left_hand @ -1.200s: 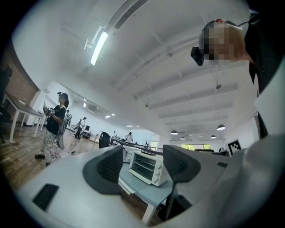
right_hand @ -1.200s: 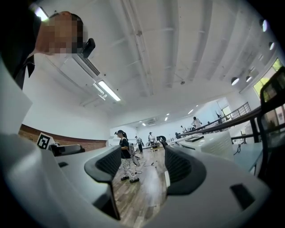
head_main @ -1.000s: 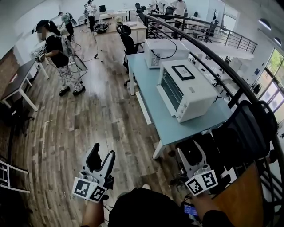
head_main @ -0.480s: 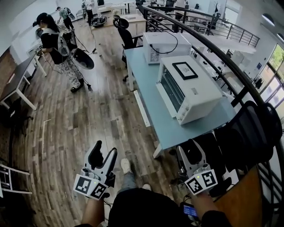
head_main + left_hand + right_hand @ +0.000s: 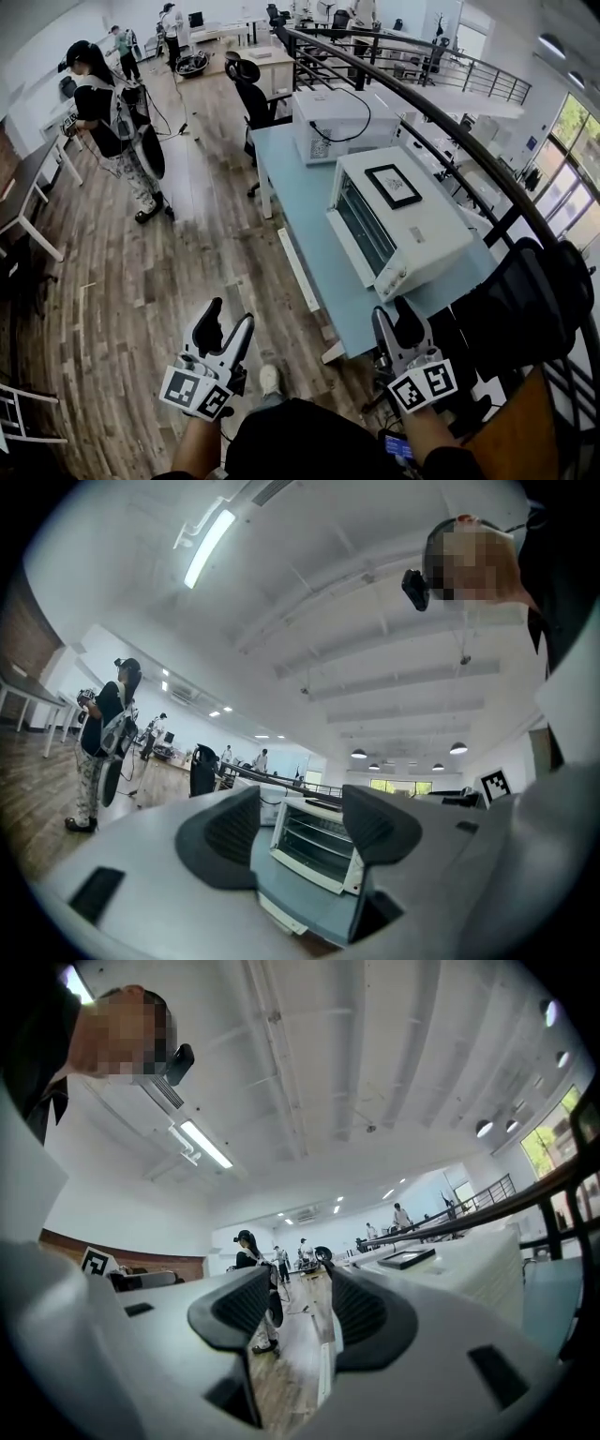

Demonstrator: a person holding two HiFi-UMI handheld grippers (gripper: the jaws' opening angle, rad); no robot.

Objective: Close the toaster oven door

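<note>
A white toaster oven (image 5: 398, 220) stands on a pale blue table (image 5: 300, 202), its glass-fronted door (image 5: 361, 230) facing left and lying flat against the front. My left gripper (image 5: 228, 319) hangs over the wood floor, well short of the table, jaws open and empty. In the left gripper view the oven (image 5: 314, 850) shows between the left gripper's (image 5: 300, 832) jaws, far off. My right gripper (image 5: 394, 317) is by the table's near corner, below the oven. Its jaws are closing with nothing between them, and the right gripper view (image 5: 302, 1312) shows a gap.
A second white appliance (image 5: 333, 122) sits further back on the table. A black chair (image 5: 525, 291) is at my right, along a curved dark railing (image 5: 450, 122). A person (image 5: 103, 122) stands on the floor at far left, with an office chair (image 5: 248, 84) behind the table.
The view has drawn nearer to the table and oven. Both grippers have shifted slightly forward. The right gripper's jaws have narrowed. The person at far left has moved a little.
</note>
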